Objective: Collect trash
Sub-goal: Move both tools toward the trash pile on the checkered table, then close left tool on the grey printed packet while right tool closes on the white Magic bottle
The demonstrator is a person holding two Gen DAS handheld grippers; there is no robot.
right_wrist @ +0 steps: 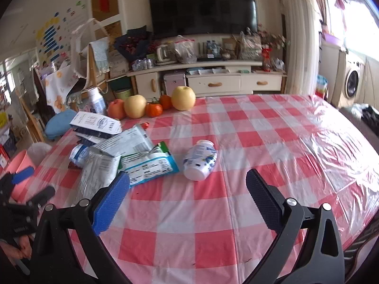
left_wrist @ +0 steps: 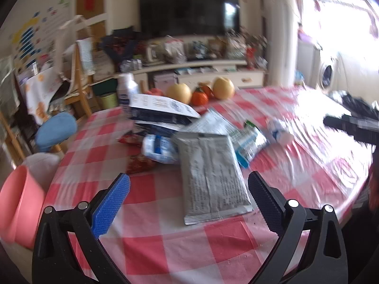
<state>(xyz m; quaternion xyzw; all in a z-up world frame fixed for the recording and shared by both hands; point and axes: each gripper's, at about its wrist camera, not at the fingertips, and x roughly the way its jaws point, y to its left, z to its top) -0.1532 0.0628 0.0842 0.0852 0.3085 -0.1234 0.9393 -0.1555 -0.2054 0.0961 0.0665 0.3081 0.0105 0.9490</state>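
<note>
Trash lies in a heap on the red-checked table [left_wrist: 165, 241]: a grey foil pouch [left_wrist: 210, 175], a blue-and-white snack bag [left_wrist: 248, 142], a crushed blue wrapper [left_wrist: 158, 148], a milk carton [left_wrist: 163, 108] and a small white bottle [left_wrist: 279, 130] on its side. My left gripper [left_wrist: 189, 184] is open just above the table, and the grey pouch's near end lies between its fingers. My right gripper [right_wrist: 188, 182] is open too, hovering right behind the tipped white bottle [right_wrist: 200, 161]. The left gripper's blue pad [right_wrist: 22, 175] shows at the right wrist view's left edge.
A pink bin [left_wrist: 16, 203] with a white liner stands off the table's left edge, also seen as the pink bin [right_wrist: 20, 163]. Pears and oranges [right_wrist: 151, 105] and an upright white bottle [right_wrist: 96, 100] sit at the far edge. Chairs and a blue cushion [left_wrist: 56, 127] crowd the left side.
</note>
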